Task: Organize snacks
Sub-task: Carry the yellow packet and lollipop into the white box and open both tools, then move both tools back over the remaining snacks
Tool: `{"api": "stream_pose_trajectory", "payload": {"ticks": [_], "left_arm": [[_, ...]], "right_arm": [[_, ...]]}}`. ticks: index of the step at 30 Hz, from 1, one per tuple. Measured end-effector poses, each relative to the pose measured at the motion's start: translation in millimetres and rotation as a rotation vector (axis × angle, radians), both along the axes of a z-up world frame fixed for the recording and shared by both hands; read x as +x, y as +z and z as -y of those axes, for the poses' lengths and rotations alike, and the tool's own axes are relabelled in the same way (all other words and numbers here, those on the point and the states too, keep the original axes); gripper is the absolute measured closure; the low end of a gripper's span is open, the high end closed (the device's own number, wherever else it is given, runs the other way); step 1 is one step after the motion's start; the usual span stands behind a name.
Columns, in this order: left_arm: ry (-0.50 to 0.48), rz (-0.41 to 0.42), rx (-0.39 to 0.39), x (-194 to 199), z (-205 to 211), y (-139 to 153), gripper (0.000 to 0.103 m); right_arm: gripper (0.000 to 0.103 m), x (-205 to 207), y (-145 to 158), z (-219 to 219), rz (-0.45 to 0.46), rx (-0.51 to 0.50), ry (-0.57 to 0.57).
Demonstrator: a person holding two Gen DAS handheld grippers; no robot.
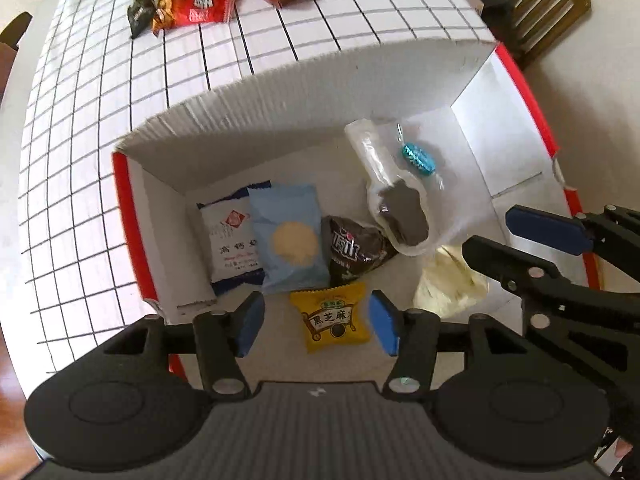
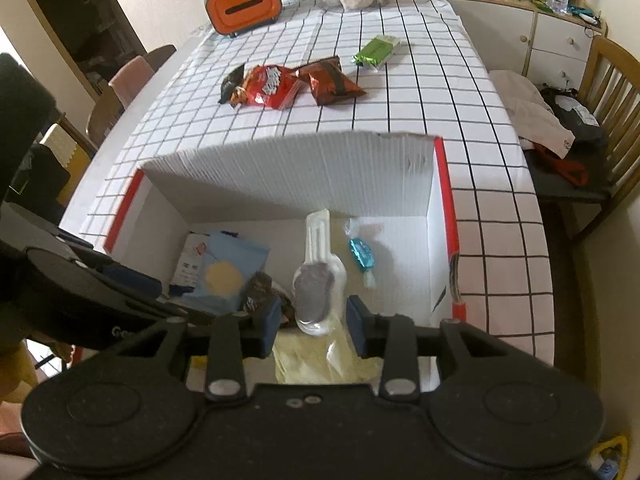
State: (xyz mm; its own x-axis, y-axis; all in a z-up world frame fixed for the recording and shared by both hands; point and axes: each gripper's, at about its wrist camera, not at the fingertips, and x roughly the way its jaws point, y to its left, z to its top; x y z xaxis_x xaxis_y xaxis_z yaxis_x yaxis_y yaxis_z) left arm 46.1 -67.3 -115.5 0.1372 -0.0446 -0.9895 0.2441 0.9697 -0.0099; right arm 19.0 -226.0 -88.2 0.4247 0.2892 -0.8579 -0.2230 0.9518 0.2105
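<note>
The left claw is held apart above the yellow snack packet, which is lying free inside the white box on the desk. The right claw is also seen apart, with nothing clamped, over the box.

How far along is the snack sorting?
Partly done. The box already holds several snacks, including the yellow packet, lying between the open pads of the left gripper, not pinched. The right gripper hovers open over the cream packet, holding nothing. Left on the table: the red bag, brown bag, black packet and green packet.
</note>
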Motion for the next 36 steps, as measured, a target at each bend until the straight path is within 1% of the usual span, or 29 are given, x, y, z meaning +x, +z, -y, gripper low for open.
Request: {"api": "stream_pose_trajectory", "payload": {"ticks": [4, 5, 7, 12, 16, 19, 21, 23, 27, 29, 31, 35, 36], "left_arm": [[0.02, 0.074, -0.024, -4.4, -8.2, 18.7, 0.045], [0.023, 0.093, -0.029, -5.7, -10.4, 22.7, 0.042], [0.026, 0.132, -0.041, -6.4, -12.9, 33.1, 0.04], [0.032, 0.212, -0.039, -5.9, -18.8, 54.7, 0.033], [0.043, 0.272, -0.059, -4.1, -26.8, 70.6, 0.031], [0.049, 0.32, -0.065, -2.3, -32.3, 82.0, 0.027], [0.055, 0.346, -0.069, -0.1, -36.1, 87.1, 0.026], [0.057, 0.369, -0.069, 4.2, -39.4, 93.0, 0.024], [0.08, 0.395, -0.063, 18.3, -47.6, 99.1, 0.023], [0.094, 0.399, -0.075, 28.3, -53.0, 100.9, 0.023], [0.108, 0.403, -0.078, 38.6, -57.4, 101.8, 0.023], [0.152, 0.417, -0.086, 64.1, -67.6, 104.8, 0.021], [0.163, 0.416, -0.09, 71.9, -70.1, 105.4, 0.021]], "right_arm": [[0.067, -2.5, 14.0, -1.2, 0.021, 0.015, 0.009], [0.067, -3.5, 18.5, -1.8, 0.031, 0.016, 0.01], [0.066, -3.5, 25.3, -2.1, 0.046, 0.018, 0.003], [0.063, -1.7, 40.3, -2.5, 0.08, 0.025, 0.004], [0.056, 3.2, 50.8, -1.9, 0.108, 0.025, -0.012], [0.053, 9.6, 58.2, -2.5, 0.125, 0.025, -0.014], [0.048, 13.9, 62.2, -2.5, 0.131, 0.033, -0.012], [0.038, 18.6, 67.2, -3.6, 0.149, 0.033, -0.012], [0.034, 33.3, 74.4, -5.2, 0.161, 0.032, 0.002], [0.027, 43.4, 76.9, -5.2, 0.164, 0.032, 0.005], [0.024, 55.3, 79.6, -5.0, 0.169, 0.027, 0.009], [0.016, 83.7, 84.2, -2.2, 0.17, 0.035, 0.006], [0.015, 92.3, 85.0, -1.0, 0.171, 0.037, 0.007]]}}
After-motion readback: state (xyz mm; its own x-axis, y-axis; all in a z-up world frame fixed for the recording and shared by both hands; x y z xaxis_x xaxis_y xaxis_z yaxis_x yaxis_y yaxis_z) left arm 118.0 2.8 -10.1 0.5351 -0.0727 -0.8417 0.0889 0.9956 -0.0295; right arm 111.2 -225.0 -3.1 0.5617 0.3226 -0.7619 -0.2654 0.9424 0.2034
